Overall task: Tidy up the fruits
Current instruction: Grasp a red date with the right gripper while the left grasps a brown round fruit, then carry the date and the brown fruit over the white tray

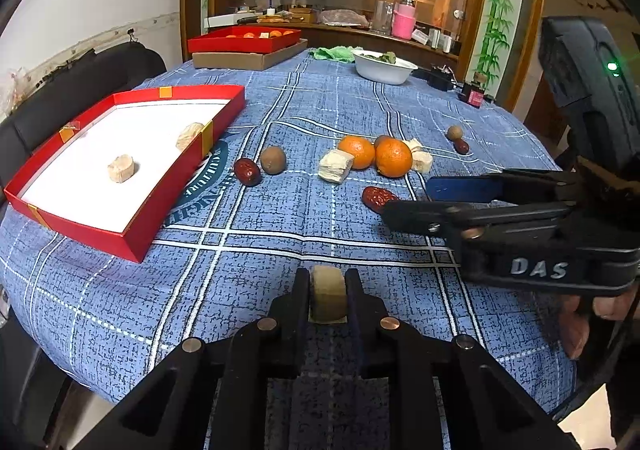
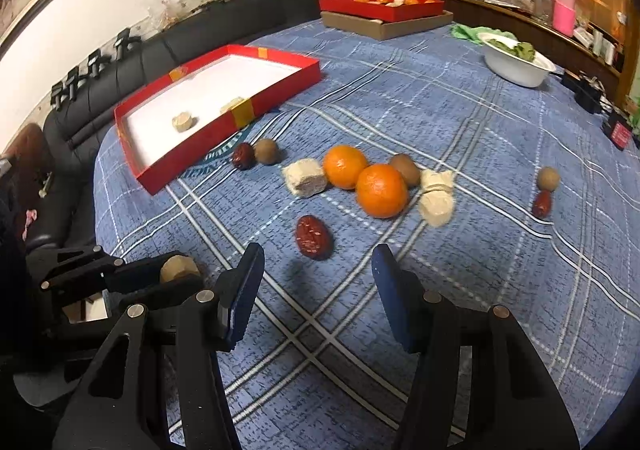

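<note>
Two grippers work over a tabletop (image 2: 460,121) strewn with fruit beside a red tray (image 2: 280,89).

Largest is the blue plaid tabletop; on it the tray, white inside, holds two pale chunks (image 1: 121,168). Two oranges (image 2: 382,190) lie touching, right of the tray, with more pale chunks, brown round fruits (image 2: 267,151) and red dates around them. The right gripper (image 2: 318,290) hovers half open and empty, one date (image 2: 313,237) just beyond its fingertips. The left gripper (image 1: 328,296), nearer the camera than the tray, is clamped on a pale chunk (image 1: 328,292), low over the cloth.
</note>
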Action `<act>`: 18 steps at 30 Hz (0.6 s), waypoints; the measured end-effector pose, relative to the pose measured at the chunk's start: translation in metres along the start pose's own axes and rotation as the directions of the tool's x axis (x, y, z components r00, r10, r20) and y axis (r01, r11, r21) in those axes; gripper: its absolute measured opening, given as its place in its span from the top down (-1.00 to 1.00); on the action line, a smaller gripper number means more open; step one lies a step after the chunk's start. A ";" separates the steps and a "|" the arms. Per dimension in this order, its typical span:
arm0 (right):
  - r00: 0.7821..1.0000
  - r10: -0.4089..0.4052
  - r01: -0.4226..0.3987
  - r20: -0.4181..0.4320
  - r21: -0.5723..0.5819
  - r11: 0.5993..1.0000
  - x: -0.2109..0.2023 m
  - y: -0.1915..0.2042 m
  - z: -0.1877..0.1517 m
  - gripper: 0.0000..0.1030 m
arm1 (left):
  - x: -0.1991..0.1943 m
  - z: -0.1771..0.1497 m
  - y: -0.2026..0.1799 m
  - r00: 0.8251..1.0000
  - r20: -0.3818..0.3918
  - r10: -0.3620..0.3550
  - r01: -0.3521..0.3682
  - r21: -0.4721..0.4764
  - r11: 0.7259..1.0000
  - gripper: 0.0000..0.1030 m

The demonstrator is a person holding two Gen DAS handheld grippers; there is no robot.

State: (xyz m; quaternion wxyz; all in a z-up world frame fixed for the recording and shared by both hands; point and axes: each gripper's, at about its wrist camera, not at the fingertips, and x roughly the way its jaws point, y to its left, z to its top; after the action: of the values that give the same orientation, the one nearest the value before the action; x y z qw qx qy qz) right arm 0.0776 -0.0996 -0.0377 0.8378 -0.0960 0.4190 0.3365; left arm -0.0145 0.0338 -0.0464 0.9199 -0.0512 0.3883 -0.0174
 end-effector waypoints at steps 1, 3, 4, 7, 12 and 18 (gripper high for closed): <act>1.000 0.000 0.000 -0.005 -0.008 1.000 0.002 0.002 0.001 -0.10 | 0.000 0.000 0.001 1.000 0.000 -0.001 0.001 -0.004 1.000 0.69; 1.000 -0.001 0.001 -0.012 -0.008 1.000 0.007 0.003 0.005 -0.10 | 0.000 0.000 0.002 1.000 0.001 -0.005 0.005 -0.010 1.000 0.69; 1.000 -0.005 0.005 -0.011 -0.010 1.000 0.009 0.003 0.008 -0.10 | 0.000 0.000 0.003 1.000 0.002 -0.007 0.007 -0.011 1.000 0.69; 0.999 -0.007 0.006 -0.037 -0.018 1.000 0.019 0.006 0.013 0.18 | 0.000 0.001 0.004 1.000 0.002 -0.010 0.010 -0.018 1.000 0.69; 0.996 -0.045 0.045 -0.071 -0.010 0.999 0.025 0.004 0.012 0.63 | 0.001 0.001 0.006 1.000 0.003 -0.013 0.013 -0.032 0.999 0.69; 0.996 -0.059 0.059 -0.064 0.001 0.998 0.020 0.004 0.007 0.63 | -0.001 0.002 0.007 1.000 0.007 -0.010 0.010 -0.037 0.999 0.69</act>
State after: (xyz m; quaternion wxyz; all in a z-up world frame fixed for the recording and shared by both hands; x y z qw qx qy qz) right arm 0.0882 -0.0842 -0.0479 0.8336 -0.1179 0.4432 0.3078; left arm -0.0133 0.0410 -0.0449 0.9201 -0.0701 0.3852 -0.0146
